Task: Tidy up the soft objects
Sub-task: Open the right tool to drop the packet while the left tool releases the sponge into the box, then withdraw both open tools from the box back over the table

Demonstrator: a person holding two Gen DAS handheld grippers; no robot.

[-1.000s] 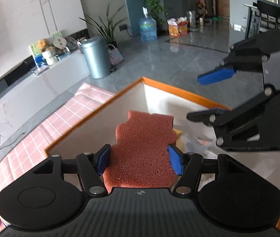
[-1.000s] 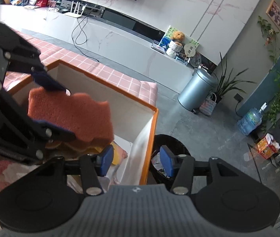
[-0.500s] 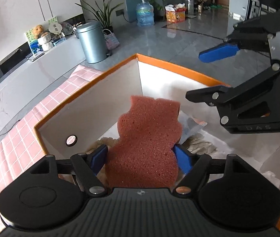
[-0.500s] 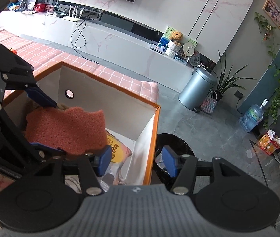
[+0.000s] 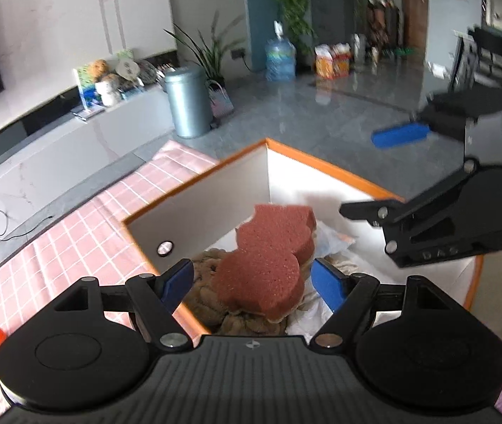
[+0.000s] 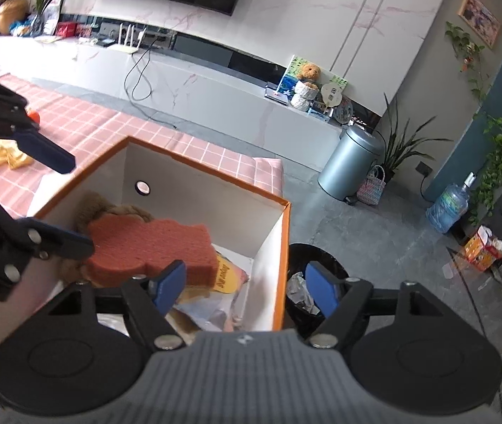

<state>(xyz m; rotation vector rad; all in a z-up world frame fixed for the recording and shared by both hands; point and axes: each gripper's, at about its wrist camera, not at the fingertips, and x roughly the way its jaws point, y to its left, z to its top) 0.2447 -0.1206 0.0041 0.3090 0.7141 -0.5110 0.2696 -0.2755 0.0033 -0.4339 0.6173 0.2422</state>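
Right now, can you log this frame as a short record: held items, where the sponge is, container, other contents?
left gripper: open, holding nothing
right gripper: open, holding nothing
sponge: red-brown, lying on the pile inside the box, free of the fingers
box: white walls, orange rim, on pink checked cloth
other contents: brown plush, yellow packet

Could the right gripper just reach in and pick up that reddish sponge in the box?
Probably yes. The sponge lies on top of the pile in the open box, and the right gripper is open beside it, though the left gripper hovers close.
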